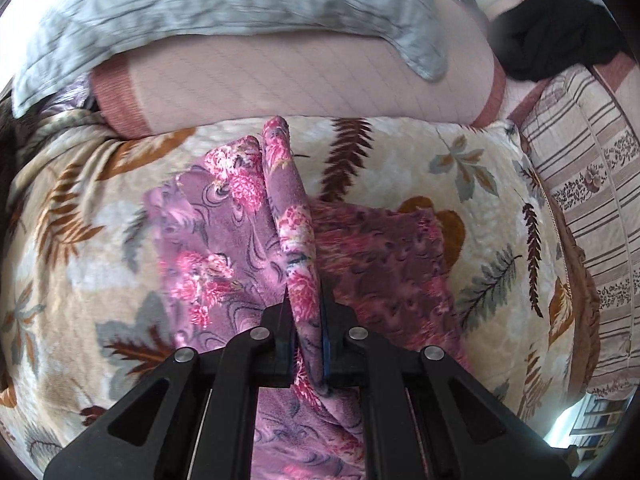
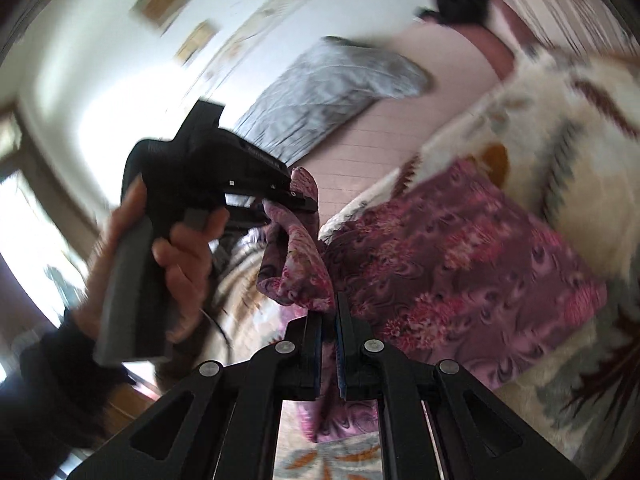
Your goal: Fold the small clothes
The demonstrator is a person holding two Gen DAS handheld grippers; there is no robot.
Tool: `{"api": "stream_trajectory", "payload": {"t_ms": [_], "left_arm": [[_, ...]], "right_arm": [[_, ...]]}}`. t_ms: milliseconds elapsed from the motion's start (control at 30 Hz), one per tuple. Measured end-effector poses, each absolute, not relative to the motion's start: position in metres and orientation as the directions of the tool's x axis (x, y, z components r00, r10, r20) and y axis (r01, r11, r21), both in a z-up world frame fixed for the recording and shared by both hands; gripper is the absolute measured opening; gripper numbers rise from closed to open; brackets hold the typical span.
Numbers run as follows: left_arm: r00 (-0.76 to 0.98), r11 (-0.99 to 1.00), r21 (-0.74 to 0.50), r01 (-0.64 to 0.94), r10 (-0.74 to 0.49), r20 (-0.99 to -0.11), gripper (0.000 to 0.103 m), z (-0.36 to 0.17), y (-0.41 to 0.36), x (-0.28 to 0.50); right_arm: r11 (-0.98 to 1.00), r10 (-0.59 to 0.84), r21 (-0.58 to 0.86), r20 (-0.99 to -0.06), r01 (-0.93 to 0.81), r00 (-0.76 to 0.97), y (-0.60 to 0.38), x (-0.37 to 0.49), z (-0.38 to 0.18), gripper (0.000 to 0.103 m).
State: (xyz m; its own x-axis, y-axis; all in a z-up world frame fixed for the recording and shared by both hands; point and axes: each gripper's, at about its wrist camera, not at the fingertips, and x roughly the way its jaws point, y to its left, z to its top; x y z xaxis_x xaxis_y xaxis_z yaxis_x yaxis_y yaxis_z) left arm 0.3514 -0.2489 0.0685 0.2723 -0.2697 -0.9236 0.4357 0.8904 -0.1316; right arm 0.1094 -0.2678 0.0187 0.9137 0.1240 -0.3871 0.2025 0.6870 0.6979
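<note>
A purple garment with pink flowers lies on a cream leaf-patterned blanket. My left gripper is shut on a raised fold of this garment, which runs up between its jaws. In the right wrist view my right gripper is shut on another edge of the same garment, lifted off the blanket. The left gripper, held by a hand, shows there at left, pinching the cloth. The right wrist view is blurred by motion.
A pink quilted pillow with a grey quilted cloth over it lies behind the blanket. A black garment sits at the far right, above a striped cover. A window is at left.
</note>
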Motion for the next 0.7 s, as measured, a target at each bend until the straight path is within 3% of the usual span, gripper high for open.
{"api": "stream_trajectory", "payload": {"t_ms": [267, 467, 700], "left_arm": [[0.231, 0.846, -0.109, 0.522, -0.263, -0.937, 0.006, 0.043, -0.324, 0.328], [0.190, 0.829, -0.085, 0.552, -0.224, -0.956, 0.006, 0.009, -0.360, 0.314], [0.133, 0.863, -0.247, 0.440, -0.335, -0.933, 0.015, 0.013, -0.342, 0.320]], "right_arm": [[0.417, 0.106, 0.863, -0.357, 0.285, 0.928, -0.327, 0.074, -0.008, 0.005], [0.245, 0.125, 0.896, -0.407, 0.370, 0.905, -0.353, 0.062, -0.045, 0.005], [0.186, 0.144, 0.839, -0.538, 0.511, 0.831, -0.359, 0.066, -0.079, 0.010]]}}
